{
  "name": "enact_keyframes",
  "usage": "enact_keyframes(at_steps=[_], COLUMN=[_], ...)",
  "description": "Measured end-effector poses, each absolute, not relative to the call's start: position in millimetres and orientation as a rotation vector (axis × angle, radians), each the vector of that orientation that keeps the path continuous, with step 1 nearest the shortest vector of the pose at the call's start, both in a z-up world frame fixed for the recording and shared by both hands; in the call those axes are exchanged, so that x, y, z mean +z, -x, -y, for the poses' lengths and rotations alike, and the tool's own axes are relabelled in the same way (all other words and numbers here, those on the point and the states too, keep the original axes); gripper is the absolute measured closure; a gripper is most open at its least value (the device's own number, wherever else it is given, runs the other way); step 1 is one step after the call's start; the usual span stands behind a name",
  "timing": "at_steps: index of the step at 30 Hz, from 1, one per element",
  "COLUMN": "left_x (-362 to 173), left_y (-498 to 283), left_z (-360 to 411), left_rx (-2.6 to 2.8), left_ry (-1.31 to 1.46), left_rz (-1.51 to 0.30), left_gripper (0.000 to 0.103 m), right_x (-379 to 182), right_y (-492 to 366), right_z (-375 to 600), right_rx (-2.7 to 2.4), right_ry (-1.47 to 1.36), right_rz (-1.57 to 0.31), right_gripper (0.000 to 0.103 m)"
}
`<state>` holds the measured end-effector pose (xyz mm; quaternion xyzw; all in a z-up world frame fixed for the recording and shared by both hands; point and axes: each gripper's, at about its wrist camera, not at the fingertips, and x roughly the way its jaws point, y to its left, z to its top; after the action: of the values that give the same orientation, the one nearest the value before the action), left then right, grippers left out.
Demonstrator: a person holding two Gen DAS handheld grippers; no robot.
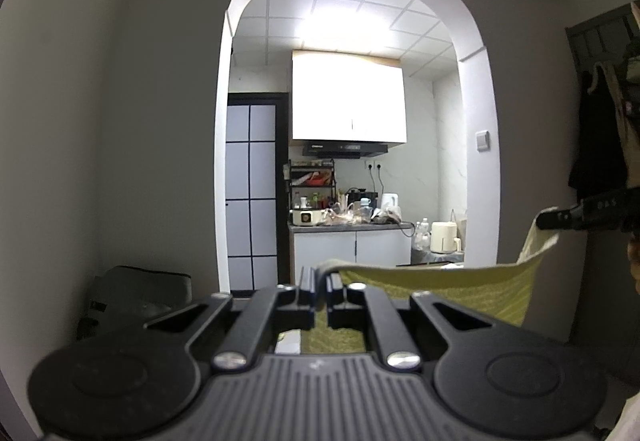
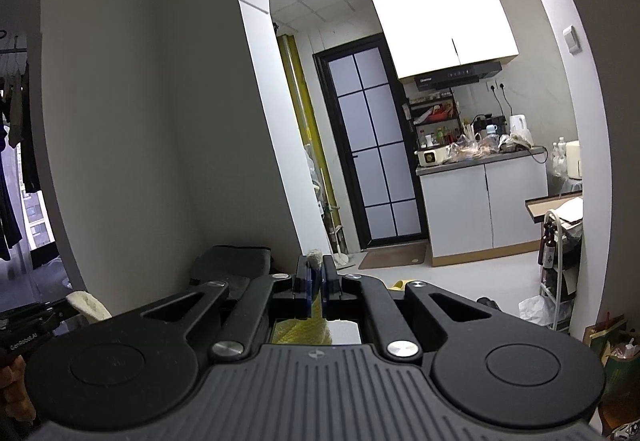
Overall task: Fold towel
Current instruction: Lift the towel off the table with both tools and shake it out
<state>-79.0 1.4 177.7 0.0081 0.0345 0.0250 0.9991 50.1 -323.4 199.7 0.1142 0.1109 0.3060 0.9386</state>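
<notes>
While held aloft, yellow-green towel (image 1: 460, 289) stretched, pale underside.

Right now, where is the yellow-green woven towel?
The yellow-green woven towel hangs in the air in front of the kitchen archway, pinched between the left gripper and the right gripper at the right edge of the left wrist view.

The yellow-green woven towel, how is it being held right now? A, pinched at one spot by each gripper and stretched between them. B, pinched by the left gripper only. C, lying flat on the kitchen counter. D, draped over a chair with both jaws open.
A: the yellow-green woven towel is clamped in the left gripper and runs across to the right gripper, whose own view shows cloth between its shut jaws.
</notes>
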Motion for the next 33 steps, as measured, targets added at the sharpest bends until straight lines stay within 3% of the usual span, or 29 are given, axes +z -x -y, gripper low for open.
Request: enact_keyframes(at_steps=[12,33], left_x=[167.2,145.5], left_y=[68.2,-18.3], left_z=[-3.8,-42.3], left_rx=[0.057,0.074], left_ry=[-0.015,0.016], left_rz=[-0.114,-0.189], left_gripper=[0.098,0.098], right_x=[185.2,160.8], right_y=[-60.2,-145.0], right_z=[318.9,287.2], right_rx=[0.627,0.582], right_ry=[-0.251,-0.296], right_rz=[-0.264,-0.317], right_gripper=[0.098,0.098])
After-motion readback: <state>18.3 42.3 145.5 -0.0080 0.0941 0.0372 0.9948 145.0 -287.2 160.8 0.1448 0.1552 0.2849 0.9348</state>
